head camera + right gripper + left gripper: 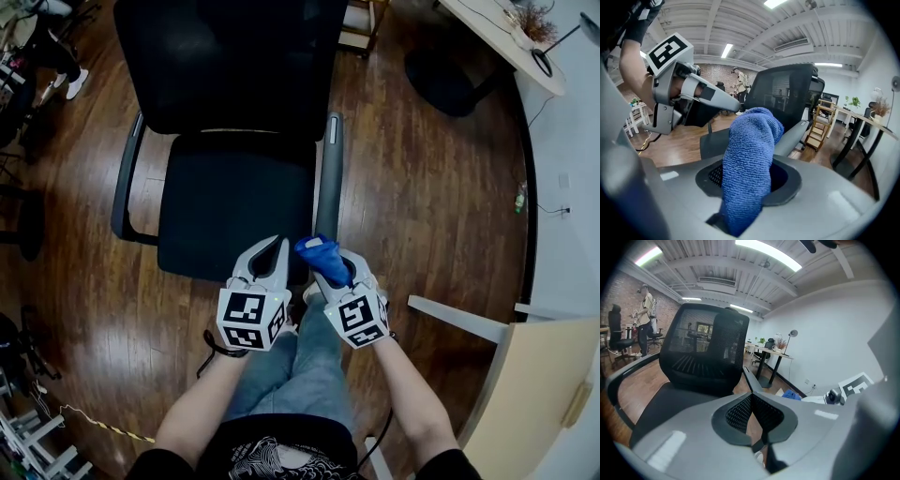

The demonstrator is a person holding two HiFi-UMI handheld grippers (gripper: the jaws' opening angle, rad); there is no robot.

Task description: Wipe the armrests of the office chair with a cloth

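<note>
A black office chair (234, 202) with grey armrests stands right in front of me. Its right armrest (330, 173) runs away from my right gripper (325, 251), which is shut on a blue cloth (317, 255) just short of the armrest's near end. In the right gripper view the cloth (750, 154) bulges up between the jaws, with the armrest (797, 131) beyond. My left gripper (276, 246) hovers over the seat's front edge, shut with nothing in it; its tips (751, 391) meet. The left armrest (127, 178) is off to the left.
Wooden floor surrounds the chair. A desk (497, 37) and a dark round base (441, 80) stand at the far right. A pale panel (544, 375) is at the lower right, a wooden step shelf (820, 124) behind the chair. A person (646, 315) stands far off.
</note>
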